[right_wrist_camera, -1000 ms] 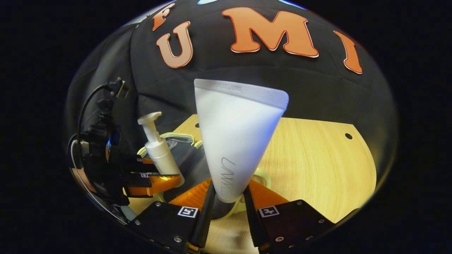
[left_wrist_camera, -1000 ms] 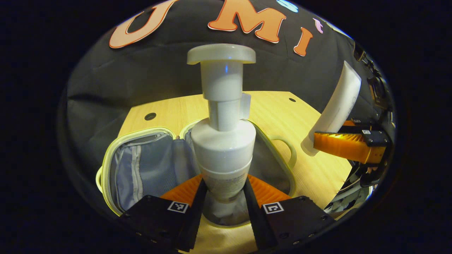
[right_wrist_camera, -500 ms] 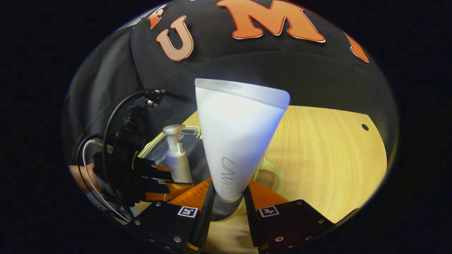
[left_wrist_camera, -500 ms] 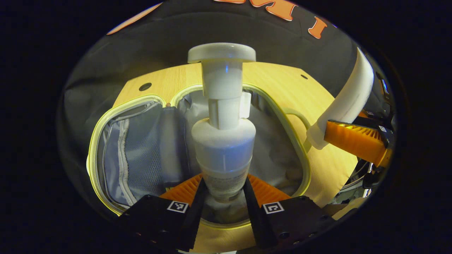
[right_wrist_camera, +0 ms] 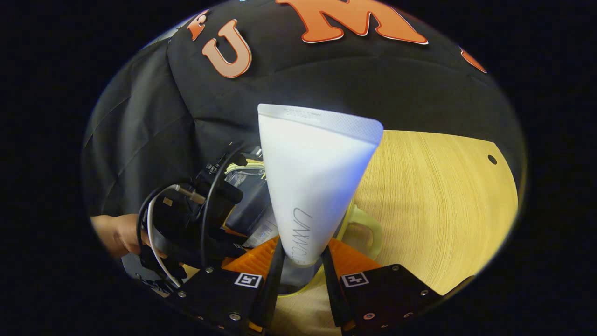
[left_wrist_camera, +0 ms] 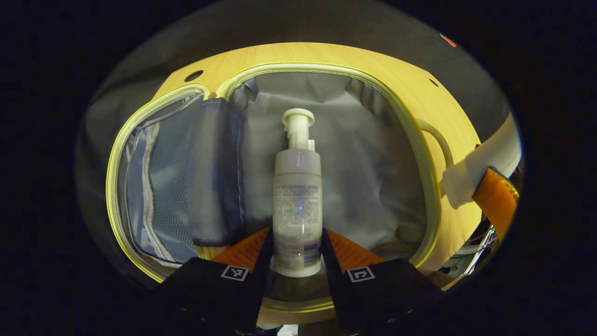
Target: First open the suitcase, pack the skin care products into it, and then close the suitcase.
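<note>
The left gripper (left_wrist_camera: 297, 252) grips the pump bottle (left_wrist_camera: 297, 205) over the open suitcase (left_wrist_camera: 345, 154) on the desk (right_wrist_camera: 433, 205). The right gripper (right_wrist_camera: 301, 261) clamps a tube (right_wrist_camera: 312, 182) beside it.

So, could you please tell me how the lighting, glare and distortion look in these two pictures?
Left gripper view: dim and warm; the white pump bottle is sharp with a small blue glint, and fisheye distortion bows the open grey suitcase's yellow rim. Right gripper view: a bright bluish sheen on the white squeeze tube, the wooden table evenly lit, and its edges curved.
</note>
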Demonstrator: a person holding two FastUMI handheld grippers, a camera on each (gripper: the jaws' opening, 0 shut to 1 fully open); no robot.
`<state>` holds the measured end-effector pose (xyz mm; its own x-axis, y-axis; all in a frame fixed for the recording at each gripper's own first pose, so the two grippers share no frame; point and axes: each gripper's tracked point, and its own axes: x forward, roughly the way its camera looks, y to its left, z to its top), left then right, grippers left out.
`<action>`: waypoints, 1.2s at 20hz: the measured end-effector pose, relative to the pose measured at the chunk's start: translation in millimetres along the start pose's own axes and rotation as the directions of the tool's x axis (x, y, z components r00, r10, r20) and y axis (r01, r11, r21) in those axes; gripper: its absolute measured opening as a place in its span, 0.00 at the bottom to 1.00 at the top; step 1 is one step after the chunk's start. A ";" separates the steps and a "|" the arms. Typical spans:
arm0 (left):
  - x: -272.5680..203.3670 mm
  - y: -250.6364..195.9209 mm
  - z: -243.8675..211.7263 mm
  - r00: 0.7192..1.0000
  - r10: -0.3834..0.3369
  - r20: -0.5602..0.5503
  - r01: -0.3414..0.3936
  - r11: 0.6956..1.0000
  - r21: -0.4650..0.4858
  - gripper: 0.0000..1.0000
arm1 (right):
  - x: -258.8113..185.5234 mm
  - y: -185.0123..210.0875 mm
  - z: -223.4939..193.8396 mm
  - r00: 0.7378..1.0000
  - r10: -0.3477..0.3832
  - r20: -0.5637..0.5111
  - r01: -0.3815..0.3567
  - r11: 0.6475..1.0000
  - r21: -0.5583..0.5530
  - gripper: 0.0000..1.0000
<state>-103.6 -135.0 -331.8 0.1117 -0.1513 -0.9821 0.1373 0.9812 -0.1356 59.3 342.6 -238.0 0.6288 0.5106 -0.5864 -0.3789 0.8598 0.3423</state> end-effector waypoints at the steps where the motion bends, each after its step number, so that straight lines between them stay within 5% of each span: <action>1: 0.7 1.3 1.1 1.000 0.017 0.012 -0.017 0.999 -0.029 0.62 | 0.4 -1.7 -1.1 1.000 -0.007 -0.002 0.007 1.000 0.004 0.48; 11: -37.0 19.5 11.3 0.975 0.057 0.214 -0.039 0.996 -0.084 0.73 | 15.3 12.9 -15.5 0.997 0.027 -0.077 -0.023 0.999 0.044 0.48; 20: -139.5 113.6 19.9 0.842 0.304 0.446 -0.204 0.944 -0.259 0.73 | 38.6 18.7 -43.4 0.978 0.016 -0.207 0.006 0.994 0.107 0.48; 24: -186.0 169.5 -3.7 0.825 0.376 0.422 -0.208 0.896 -0.393 0.72 | 51.0 18.2 -61.4 0.958 -0.017 -0.285 0.056 0.990 0.130 0.43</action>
<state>-104.7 59.9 -172.6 0.5592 0.1936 -0.8061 -0.2866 0.9575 0.0311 42.7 383.9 -306.7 0.4151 0.4731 -0.7771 -0.2515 0.8805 0.4017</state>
